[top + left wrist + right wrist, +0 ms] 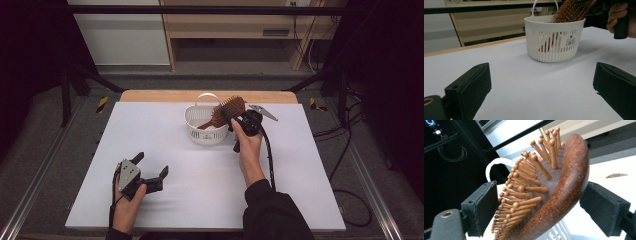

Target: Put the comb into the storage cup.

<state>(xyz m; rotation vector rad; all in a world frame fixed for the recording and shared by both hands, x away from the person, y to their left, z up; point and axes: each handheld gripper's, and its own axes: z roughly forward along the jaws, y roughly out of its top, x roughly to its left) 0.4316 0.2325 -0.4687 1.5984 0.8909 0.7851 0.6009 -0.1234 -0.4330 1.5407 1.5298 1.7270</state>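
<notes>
A brown wooden hairbrush stands slanted in a white slatted basket, handle down inside and bristled head above the rim. My right gripper is at the brush head. In the right gripper view its jaws are open on either side of the hairbrush, one pad by the bristle tips, the other by the wooden back. The basket's handle shows behind. My left gripper rests open at the front left of the table with nothing between its pads. It faces the basket and brush.
A white sheet covers the table, with a wooden strip along its far edge. A black cable trails from the right gripper over the forearm. Shelving stands beyond the table, with dark frame legs and floor cables on both sides.
</notes>
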